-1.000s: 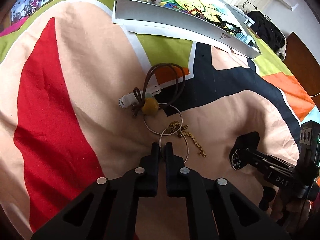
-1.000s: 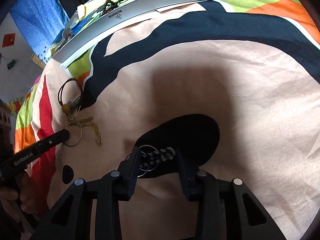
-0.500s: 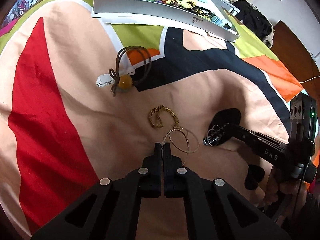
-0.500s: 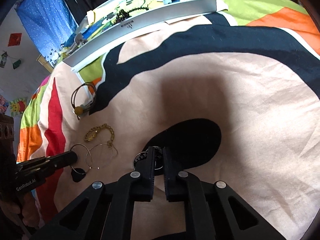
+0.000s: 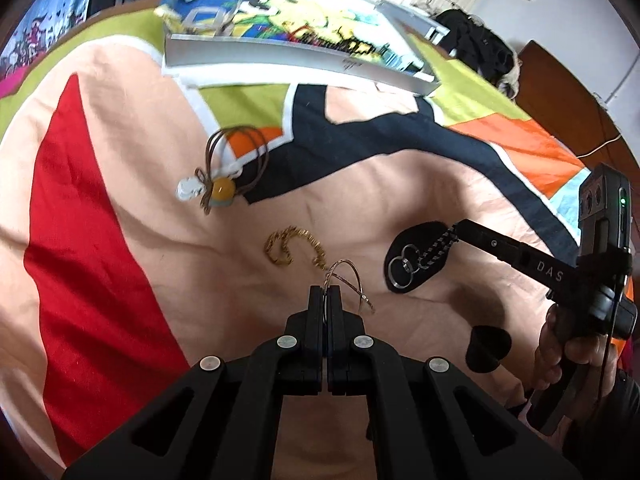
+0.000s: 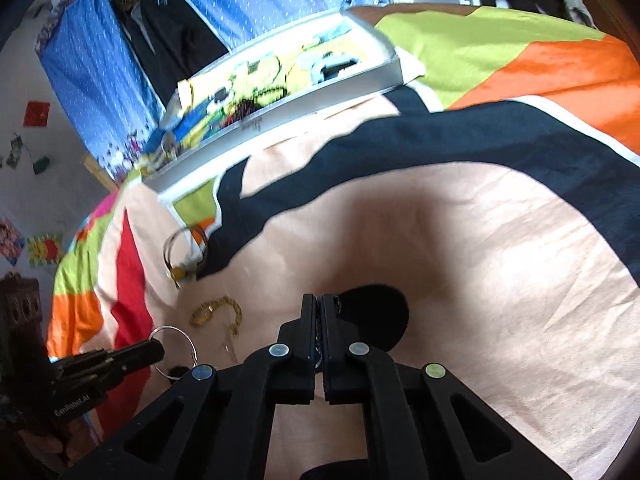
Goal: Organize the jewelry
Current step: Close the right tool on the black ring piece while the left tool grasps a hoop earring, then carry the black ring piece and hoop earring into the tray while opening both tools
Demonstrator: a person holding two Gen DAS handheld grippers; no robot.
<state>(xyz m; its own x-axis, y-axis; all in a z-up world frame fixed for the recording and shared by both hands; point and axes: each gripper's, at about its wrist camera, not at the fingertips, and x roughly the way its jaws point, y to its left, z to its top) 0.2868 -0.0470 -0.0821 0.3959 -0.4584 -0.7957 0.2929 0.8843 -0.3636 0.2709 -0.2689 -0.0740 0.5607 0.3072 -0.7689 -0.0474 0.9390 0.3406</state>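
Observation:
My left gripper (image 5: 325, 293) is shut on two thin wire hoops (image 5: 347, 280), which arch up just past its tips. The right wrist view shows that left gripper (image 6: 154, 351) low on the left, with the hoops (image 6: 175, 350) at its tip. My right gripper (image 6: 320, 301) is shut; in the left wrist view the right gripper (image 5: 437, 249) holds small linked silver rings (image 5: 404, 267) over a black patch of the bedspread. A gold chain (image 5: 292, 246) lies loose ahead of the hoops. A brown cord necklace with an amber bead (image 5: 224, 191) lies farther back.
A silver-rimmed tray (image 5: 300, 58) with a cartoon picture and a dark bead string stands at the far end of the colourful bedspread (image 5: 100, 200). A person's hand (image 5: 576, 356) grips the right tool. A blue curtain (image 6: 100, 60) and dark clothes hang beyond the bed.
The right gripper went from open to shut on the silver rings. The left gripper pulled the hoops away from the gold chain. Both tools have risen.

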